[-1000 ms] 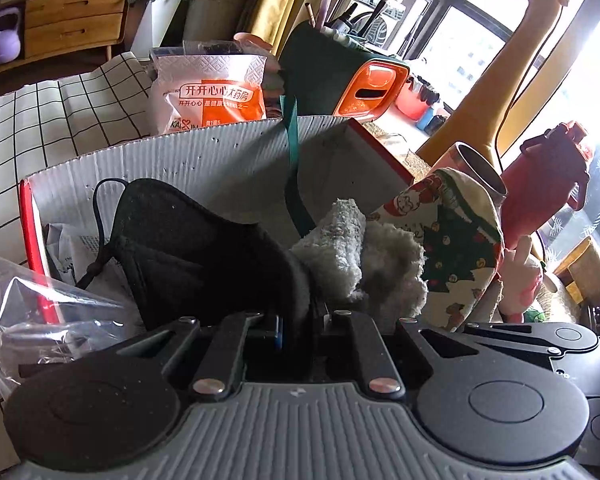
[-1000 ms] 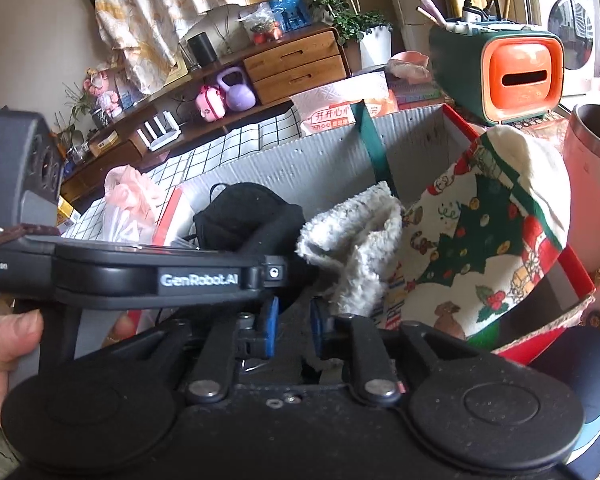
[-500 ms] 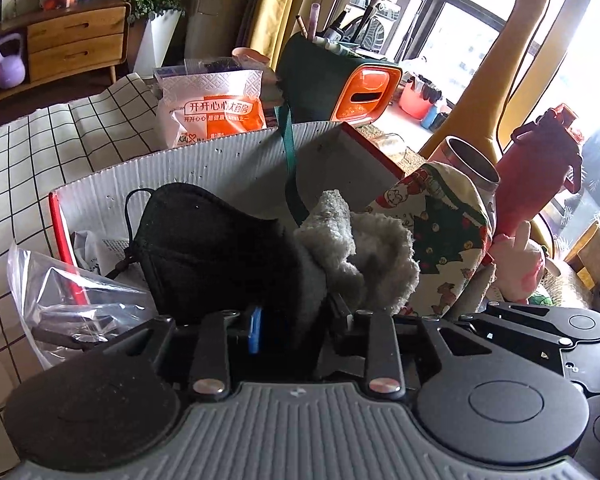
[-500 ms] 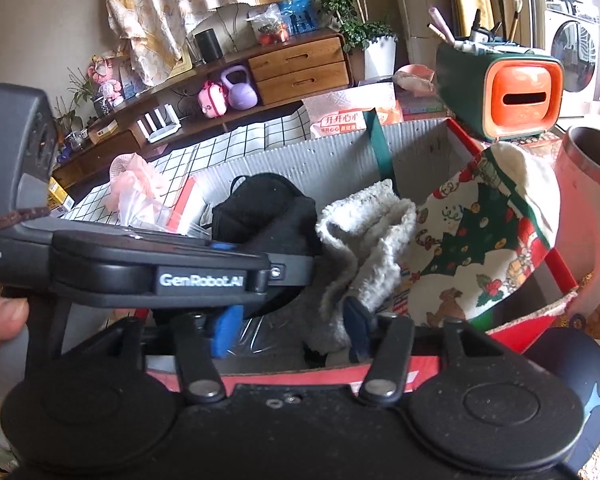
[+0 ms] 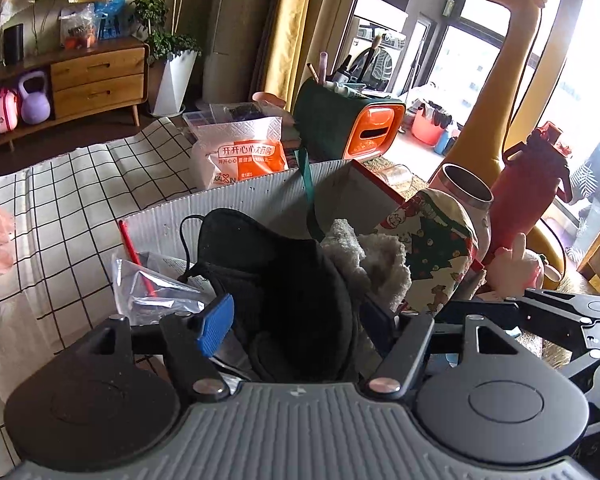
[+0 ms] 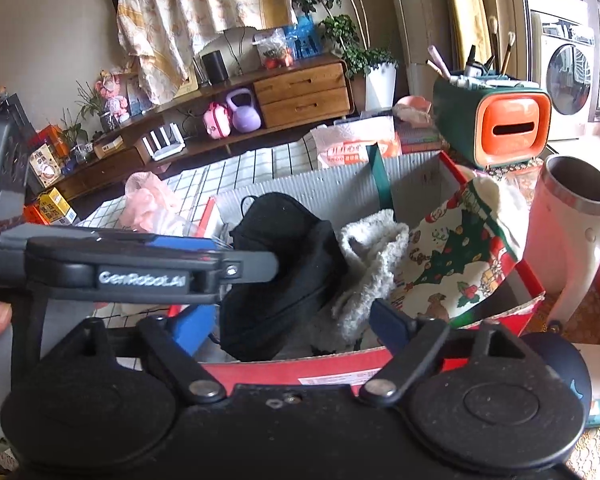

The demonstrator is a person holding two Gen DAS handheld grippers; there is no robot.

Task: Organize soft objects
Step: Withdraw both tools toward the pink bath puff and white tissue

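A red cardboard box (image 6: 332, 368) with a grey corrugated back wall (image 5: 236, 208) holds a black cloth item (image 5: 284, 280) (image 6: 276, 272), a white fluffy towel (image 5: 372, 264) (image 6: 368, 264) and a Christmas-print cloth (image 5: 432, 248) (image 6: 460, 248) draped over its right corner. My left gripper (image 5: 300, 320) is open, its blue-padded fingers either side of the black cloth at the box's near side. My right gripper (image 6: 292, 320) is open just before the box's front edge, level with the black cloth and towel. The left gripper's body (image 6: 140, 272) crosses the right wrist view.
A clear plastic bag (image 5: 152, 288) lies at the box's left. A steel-rimmed cup (image 6: 572, 232) and a red bottle (image 5: 536, 192) stand to the right. A green-and-orange organiser (image 6: 496, 120), an orange-white snack bag (image 5: 240, 152) and a checked cloth (image 5: 60, 220) lie behind and left.
Both grippers have opened from shut to wide apart and pulled back and upward from the box. The black cloth and towel now lie free in the box.
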